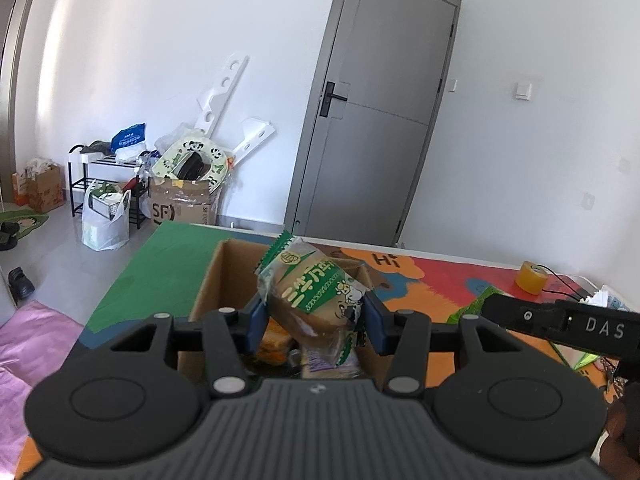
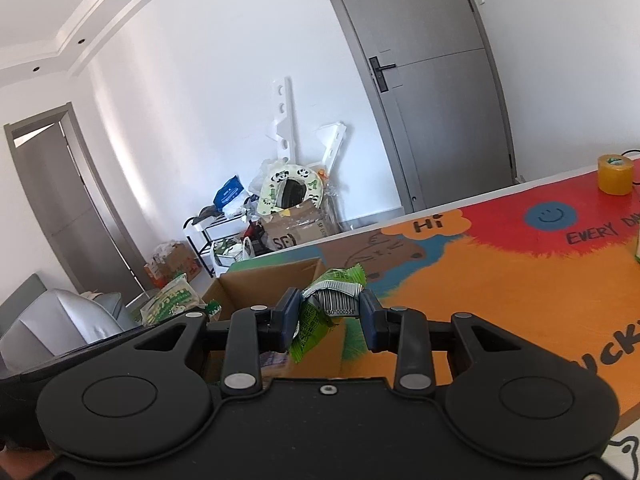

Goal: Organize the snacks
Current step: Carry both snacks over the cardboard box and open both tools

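Note:
My left gripper (image 1: 316, 322) is shut on a bread packet (image 1: 316, 288) with a green and clear wrapper, held upright over the open cardboard box (image 1: 224, 276). Other snack packs (image 1: 276, 340) lie inside the box under it. My right gripper (image 2: 330, 316) is shut on a crumpled green snack packet (image 2: 332, 300) with a barcode facing me, just above the box's near right corner (image 2: 272, 284). The bread packet (image 2: 172, 300) and the left gripper's body show at the left of the right wrist view. The right gripper's black body (image 1: 560, 322) crosses the right of the left wrist view.
The box stands on a colourful mat (image 2: 500, 280) on the table. A roll of yellow tape (image 2: 616, 174) sits at the far right; another green packet (image 1: 476, 304) lies on the mat. Beyond the table are a grey door (image 1: 380, 120), boxes and bags on the floor.

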A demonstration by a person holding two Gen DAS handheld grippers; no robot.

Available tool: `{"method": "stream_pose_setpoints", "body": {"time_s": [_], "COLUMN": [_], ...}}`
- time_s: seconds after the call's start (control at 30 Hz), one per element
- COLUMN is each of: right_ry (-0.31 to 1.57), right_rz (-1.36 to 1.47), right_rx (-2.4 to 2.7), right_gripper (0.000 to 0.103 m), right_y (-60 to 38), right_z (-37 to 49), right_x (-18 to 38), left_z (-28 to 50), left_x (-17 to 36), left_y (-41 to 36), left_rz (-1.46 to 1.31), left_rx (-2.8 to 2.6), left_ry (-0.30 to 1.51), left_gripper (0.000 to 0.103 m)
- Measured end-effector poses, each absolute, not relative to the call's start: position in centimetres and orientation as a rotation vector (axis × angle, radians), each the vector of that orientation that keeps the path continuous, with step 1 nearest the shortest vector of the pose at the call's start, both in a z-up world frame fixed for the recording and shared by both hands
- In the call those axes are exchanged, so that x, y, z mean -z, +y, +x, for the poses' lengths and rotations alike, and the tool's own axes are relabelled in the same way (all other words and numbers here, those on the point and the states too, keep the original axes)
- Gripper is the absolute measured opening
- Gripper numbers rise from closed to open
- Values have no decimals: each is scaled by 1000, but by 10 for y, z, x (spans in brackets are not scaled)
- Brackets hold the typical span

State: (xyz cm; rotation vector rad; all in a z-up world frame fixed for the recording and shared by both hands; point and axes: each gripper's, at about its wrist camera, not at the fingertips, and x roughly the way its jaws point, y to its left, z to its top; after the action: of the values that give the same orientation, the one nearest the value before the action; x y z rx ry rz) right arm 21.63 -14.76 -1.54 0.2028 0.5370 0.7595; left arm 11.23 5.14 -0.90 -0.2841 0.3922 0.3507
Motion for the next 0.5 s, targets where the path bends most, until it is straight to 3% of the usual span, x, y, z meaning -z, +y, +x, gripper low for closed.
{"method": "stream_pose_setpoints", "body": {"time_s": [0.3, 0.5], "right_ry": [548, 563], "right_rz": [159, 135], "right_rx": [-800, -831], "right_gripper": [33, 33], "right_y": [-119, -96], "right_z": [210, 205], "right_x": [14, 14], "left_z": [106, 99], "left_x": [22, 25], "left_y": [74, 88], "left_rz": [-331, -368], "left_rx": [-354, -337], "left_ry": [444, 459], "left_gripper": [51, 69]}}
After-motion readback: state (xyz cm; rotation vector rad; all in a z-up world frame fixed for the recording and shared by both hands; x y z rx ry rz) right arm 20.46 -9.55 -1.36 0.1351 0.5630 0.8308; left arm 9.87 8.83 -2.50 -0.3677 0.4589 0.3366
